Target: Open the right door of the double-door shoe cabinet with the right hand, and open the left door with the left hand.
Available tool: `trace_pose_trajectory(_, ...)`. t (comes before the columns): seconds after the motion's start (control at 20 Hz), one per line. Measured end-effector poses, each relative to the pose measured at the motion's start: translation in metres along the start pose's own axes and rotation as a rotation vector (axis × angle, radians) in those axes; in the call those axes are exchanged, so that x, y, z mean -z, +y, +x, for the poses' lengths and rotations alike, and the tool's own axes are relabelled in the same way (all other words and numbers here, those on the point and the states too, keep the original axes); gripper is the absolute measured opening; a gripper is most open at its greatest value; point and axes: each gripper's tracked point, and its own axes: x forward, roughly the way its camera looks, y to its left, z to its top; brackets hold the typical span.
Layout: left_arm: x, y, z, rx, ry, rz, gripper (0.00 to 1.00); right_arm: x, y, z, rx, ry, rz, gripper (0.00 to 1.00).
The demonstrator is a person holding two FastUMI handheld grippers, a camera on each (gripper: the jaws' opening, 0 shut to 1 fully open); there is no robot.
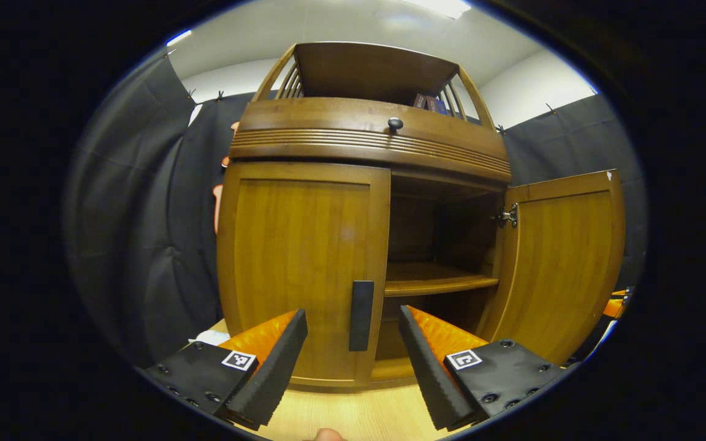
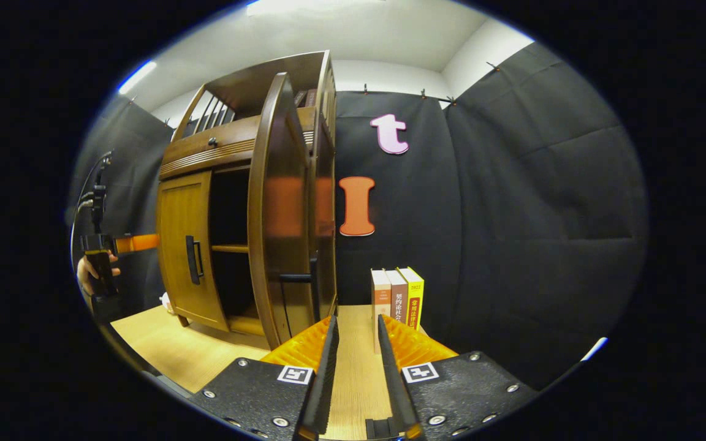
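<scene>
The wooden shoe cabinet (image 1: 365, 131) stands close in front in the left gripper view. Its left door (image 1: 301, 269) is closed, with a black vertical handle (image 1: 361, 315) at its inner edge. My left gripper (image 1: 353, 315) is open, its fingers spread either side of that handle and short of it. The right door (image 1: 558, 269) hangs wide open, showing shelves (image 1: 432, 282). In the right gripper view that right door (image 2: 273, 214) is edge-on. My right gripper (image 2: 357, 321) is off it, open by a narrow gap with nothing between the fingers.
The cabinet stands on a light wooden table (image 2: 169, 346). Three upright books (image 2: 397, 300) stand to the right of the cabinet against the black wall. A drawer with a round knob (image 1: 395, 124) runs above the doors. A hand (image 2: 89, 275) holds the left gripper (image 2: 135, 243) at far left.
</scene>
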Motion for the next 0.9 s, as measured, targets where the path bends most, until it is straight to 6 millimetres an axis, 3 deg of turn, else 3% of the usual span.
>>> trace_pose_trajectory(0.25, 0.021, -0.006, 0.045, 0.025, 0.026, -0.014, 0.94, -0.002, -0.018, -0.006, 0.071, -0.009, 0.006, 0.69)
trace_pose_trajectory(0.35, 0.032, -0.007, 0.059, 0.02, 0.043, 0.007, 0.94, -0.001, -0.023, -0.006, 0.094, -0.014, 0.019, 0.68)
trace_pose_trajectory(0.4, 0.039, -0.007, 0.066, 0.014, 0.056, 0.014, 0.94, -0.002, -0.025, -0.005, 0.105, -0.017, 0.025, 0.89)
trace_pose_trajectory(0.45, 0.044, -0.006, 0.073, 0.01, 0.07, 0.022, 1.0, -0.002, -0.026, -0.004, 0.112, -0.02, 0.032, 0.93)
trace_pose_trajectory(0.55, 0.05, -0.003, 0.086, 0.001, 0.078, 0.027, 0.94, -0.002, -0.028, -0.002, 0.125, -0.023, 0.046, 0.99)
trace_pose_trajectory(0.6, 0.054, -0.003, 0.091, 0.002, 0.079, 0.024, 0.94, -0.002, -0.028, -0.001, 0.129, -0.023, 0.049, 0.92)
trace_pose_trajectory(0.9, 0.07, 0.004, 0.116, -0.026, 0.107, 0.018, 0.79, 0.003, -0.029, 0.007, 0.14, -0.019, 0.074, 0.92)
